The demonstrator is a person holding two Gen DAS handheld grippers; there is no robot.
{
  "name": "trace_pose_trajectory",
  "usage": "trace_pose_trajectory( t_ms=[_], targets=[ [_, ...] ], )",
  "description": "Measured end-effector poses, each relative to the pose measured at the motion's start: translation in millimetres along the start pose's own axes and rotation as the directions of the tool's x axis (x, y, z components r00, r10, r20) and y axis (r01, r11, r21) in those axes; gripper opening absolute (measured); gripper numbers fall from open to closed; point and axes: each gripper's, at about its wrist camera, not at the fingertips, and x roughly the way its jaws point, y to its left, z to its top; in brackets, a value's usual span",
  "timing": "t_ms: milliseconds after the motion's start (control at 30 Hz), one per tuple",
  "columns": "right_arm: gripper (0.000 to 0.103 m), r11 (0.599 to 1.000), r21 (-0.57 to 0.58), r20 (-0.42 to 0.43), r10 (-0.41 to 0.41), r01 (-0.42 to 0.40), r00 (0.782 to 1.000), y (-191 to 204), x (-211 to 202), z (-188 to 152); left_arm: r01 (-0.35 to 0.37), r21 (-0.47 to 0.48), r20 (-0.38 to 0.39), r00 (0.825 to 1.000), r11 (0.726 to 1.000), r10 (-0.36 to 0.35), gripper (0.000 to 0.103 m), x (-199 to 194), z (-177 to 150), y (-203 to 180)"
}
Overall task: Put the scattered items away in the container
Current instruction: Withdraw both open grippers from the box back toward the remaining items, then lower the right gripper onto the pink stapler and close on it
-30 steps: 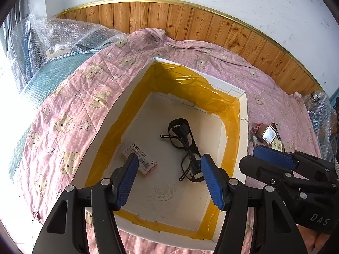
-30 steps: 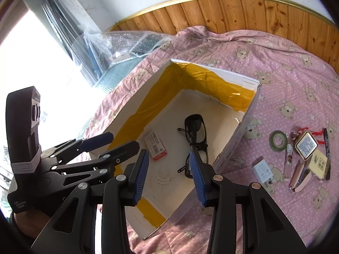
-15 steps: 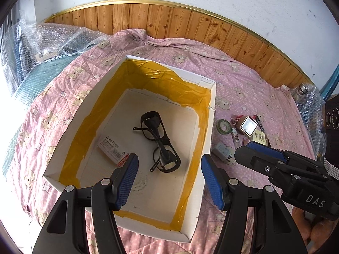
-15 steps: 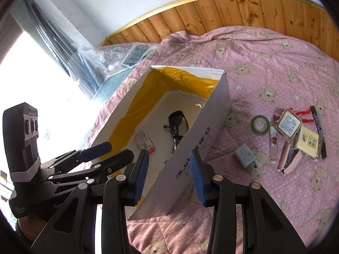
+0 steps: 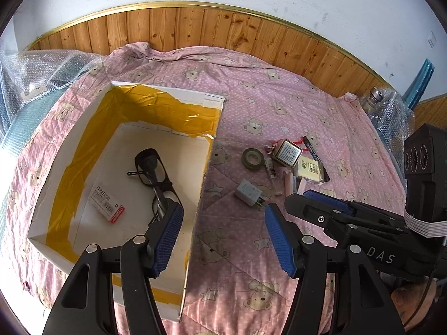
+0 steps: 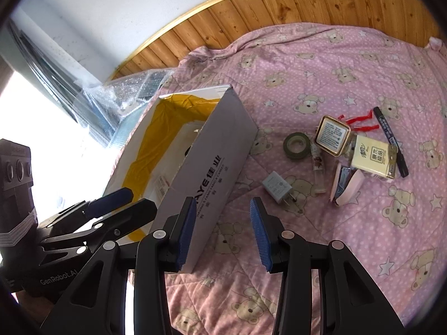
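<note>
The white box [image 5: 215,128], left of centre on the pink quilt [image 5: 279,106], holds black glasses [image 5: 152,167] and 1 small staple packet [image 5: 107,205]. Only the right wrist view shows its printed outer wall. Loose items, among them a grey charger [image 6: 278,187], lie right of centre. Left gripper [image 5: 223,240] and right gripper [image 6: 223,234] both gape wide, empty.

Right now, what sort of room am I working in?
Probably a bedroom at home, with the work laid out on a bed. The surface is a pink bear-print quilt, it runs up against wood wall panelling, and household odds and ends such as a phone charger lie on it.
</note>
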Motion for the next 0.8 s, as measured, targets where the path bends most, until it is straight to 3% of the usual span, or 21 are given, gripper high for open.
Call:
trace_pose_trajectory(
  t_ms=[800],
  targets=[
    [0.043, 0.986, 0.161, -0.022, -0.050, 0.052, 0.999, -90.6, -5.7, -20.6, 0.030, 0.082, -0.100, 0.995, 0.996, -0.022, 0.063, 54.3, -5.6, -62.1]
  ],
)
